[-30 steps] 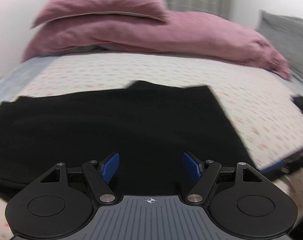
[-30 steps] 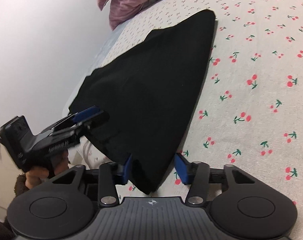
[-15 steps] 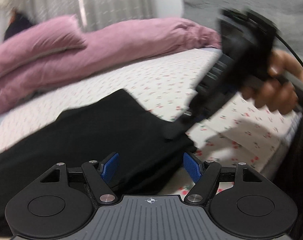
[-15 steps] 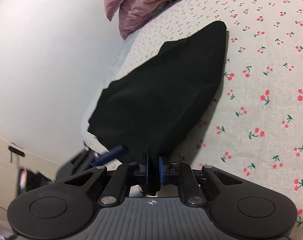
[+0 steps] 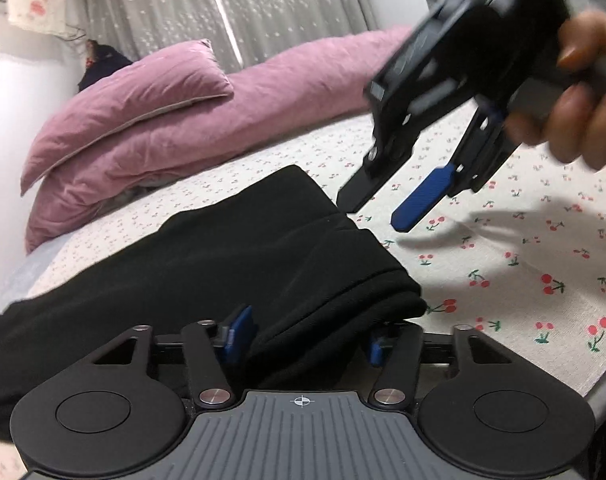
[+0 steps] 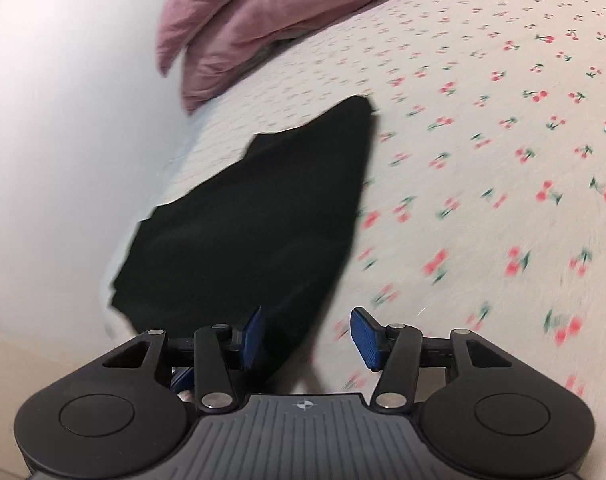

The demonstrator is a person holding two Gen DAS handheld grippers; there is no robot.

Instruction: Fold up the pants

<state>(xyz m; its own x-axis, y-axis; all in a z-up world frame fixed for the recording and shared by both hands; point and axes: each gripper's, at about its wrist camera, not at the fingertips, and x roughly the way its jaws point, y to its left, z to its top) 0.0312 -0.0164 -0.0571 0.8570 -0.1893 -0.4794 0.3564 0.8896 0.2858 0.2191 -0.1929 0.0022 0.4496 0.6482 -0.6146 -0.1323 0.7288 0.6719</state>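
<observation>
Black pants [image 5: 207, 264] lie folded on the cherry-print sheet [image 5: 535, 264], also seen in the right wrist view [image 6: 247, 232]. My left gripper [image 5: 307, 339] sits low at their near right corner. Its jaws are closing, and the thick folded end bulges between the blue pads [image 5: 239, 330] without looking squeezed. A hand [image 5: 583, 92] holds my right gripper [image 5: 379, 210] above the sheet, just right of the pants, with its jaws opening. In its own view the right gripper [image 6: 309, 332] is open, with the pants' edge lying loose by its left pad [image 6: 253, 330].
A pink pillow [image 5: 135, 96] and pink duvet [image 5: 263, 108] are piled at the head of the bed, with grey curtains [image 5: 271, 8] behind. A white wall [image 6: 63, 120] runs along the bed's far side. Bare sheet spreads right of the pants.
The left gripper swung down to the pants' near corner and its jaws narrowed around it. The right gripper, shut on that corner half a second ago, has opened and drawn off it.
</observation>
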